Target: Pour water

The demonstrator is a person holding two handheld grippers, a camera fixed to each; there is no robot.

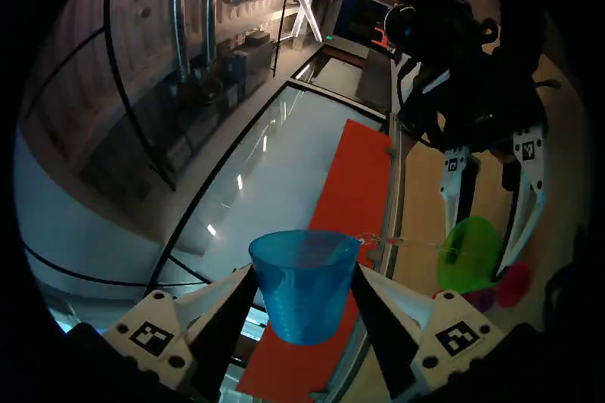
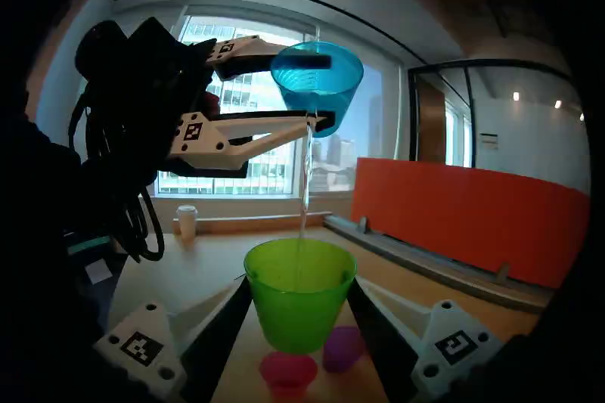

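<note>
Right gripper view: the right claw point(image 2: 300, 286) clamps the green cup point(image 2: 300, 312), below the tipped blue cup point(image 2: 318, 74) clamped in the left claw point(image 2: 331, 91), with water point(image 2: 305, 176) falling between. Both cups look like light, thin, slippery plastic, so grip them gently at mid-wall.

Reference item: the orange panel point(image 2: 469, 214), which I see standing upright along the far edge of the wooden desk point(image 2: 189, 267) in my right gripper view. A grey rail point(image 2: 423, 258) runs along the panel's foot. Left of the panel: a large window point(image 2: 242, 153), with a white paper cup point(image 2: 186, 221) at its base. In front of the panel, on the desk: a pink cup point(image 2: 288, 370) and a purple cup point(image 2: 342, 345), just beside each other. Above the panel: a black-framed glass wall point(image 2: 446, 123) and ceiling lights point(image 2: 516, 96)
</note>
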